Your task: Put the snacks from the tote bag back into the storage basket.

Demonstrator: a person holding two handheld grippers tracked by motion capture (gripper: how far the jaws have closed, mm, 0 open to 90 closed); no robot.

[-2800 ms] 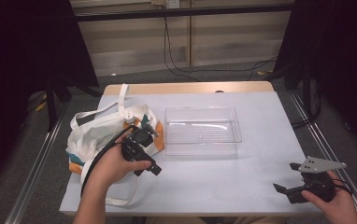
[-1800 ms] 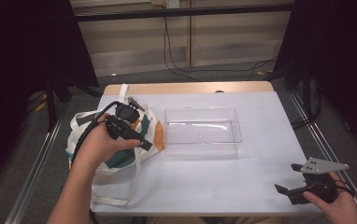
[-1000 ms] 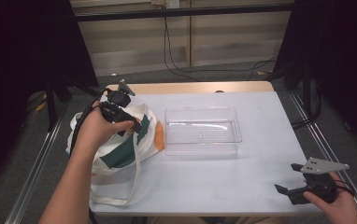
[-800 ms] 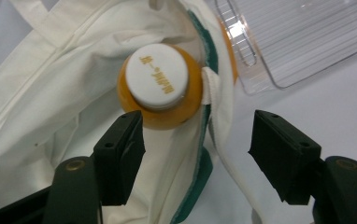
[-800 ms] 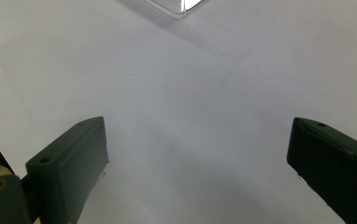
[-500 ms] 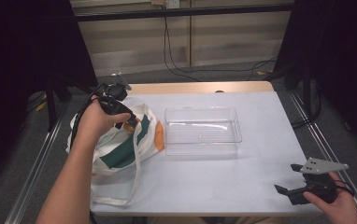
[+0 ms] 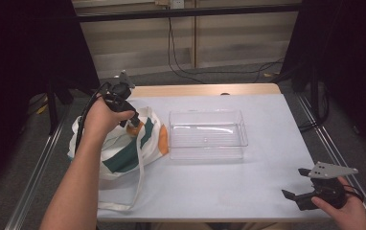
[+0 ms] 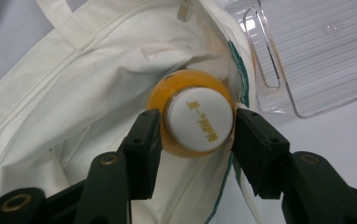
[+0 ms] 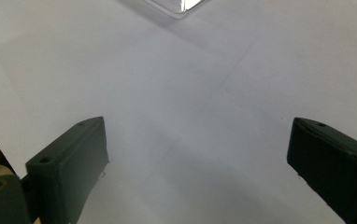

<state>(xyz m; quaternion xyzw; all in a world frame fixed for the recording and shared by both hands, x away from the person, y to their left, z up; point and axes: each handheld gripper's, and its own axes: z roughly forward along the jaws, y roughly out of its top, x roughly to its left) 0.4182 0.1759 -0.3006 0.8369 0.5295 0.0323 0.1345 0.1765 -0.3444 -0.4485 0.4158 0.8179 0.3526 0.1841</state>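
On the pale grey table (image 7: 248, 191) a white cloth tote bag with green and orange patches (image 7: 123, 148) lies at the left, with its long strap trailing toward the near edge. Just beside it to the right stands a clear rectangular plastic bin (image 7: 206, 134); I cannot tell whether the two touch.

The left gripper (image 8: 193, 130) hangs over the mouth of the bag, held by the person's left hand (image 7: 100, 117), whose forearm reaches in from the bottom of the high view. In the left gripper view its two black fingers (image 8: 141, 144) are closed narrowly on the white cap of an orange bottle with gold lettering on the cap (image 8: 196, 119), one finger pressed against each side of the cap. The bottle sits upright in the opening of the bag, with white cloth folded around its orange shoulder, and a corner of the clear bin shows at the upper right.

The right gripper (image 7: 302, 198) rests low at the near right corner of the table, well apart from the bin, held by the person's right hand (image 7: 341, 211), with its grey three-cornered plate on top. In the right gripper view its fingers (image 9: 74, 158) stand wide apart over bare table, with nothing between them.
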